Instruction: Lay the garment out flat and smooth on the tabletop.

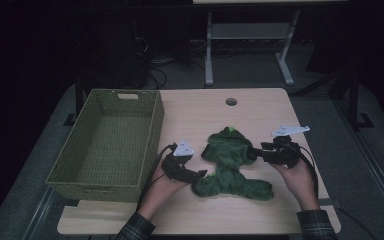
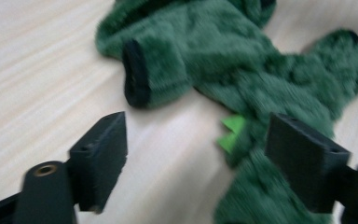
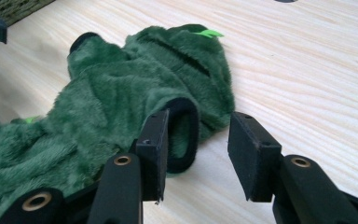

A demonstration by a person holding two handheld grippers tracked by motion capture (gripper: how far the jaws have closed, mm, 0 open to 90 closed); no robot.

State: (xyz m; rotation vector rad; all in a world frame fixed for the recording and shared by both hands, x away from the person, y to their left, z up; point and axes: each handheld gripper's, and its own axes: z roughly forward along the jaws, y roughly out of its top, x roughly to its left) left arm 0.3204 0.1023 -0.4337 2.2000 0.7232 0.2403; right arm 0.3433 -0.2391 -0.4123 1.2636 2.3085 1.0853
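A dark green fleece garment (image 1: 230, 162) with black cuffs and small bright green spikes lies crumpled in the middle of the wooden table (image 1: 265, 107). My left gripper (image 1: 202, 173) lies at its lower left edge, jaws open wide. In the left gripper view the left gripper (image 2: 200, 140) faces the garment (image 2: 242, 60), a black-cuffed sleeve (image 2: 137, 74) just ahead and green fleece by its right jaw. My right gripper (image 1: 256, 152) reaches in from the right. In the right gripper view the right gripper (image 3: 200, 135) stands open around the rim of a sleeve cuff (image 3: 189, 133) without pressing on it.
A green woven basket (image 1: 97, 192) stands on the table's left side with nothing in it. A round cable hole (image 1: 231, 102) lies near the far edge. Beyond the table are a white desk frame (image 1: 209, 55) and cables on a dark floor.
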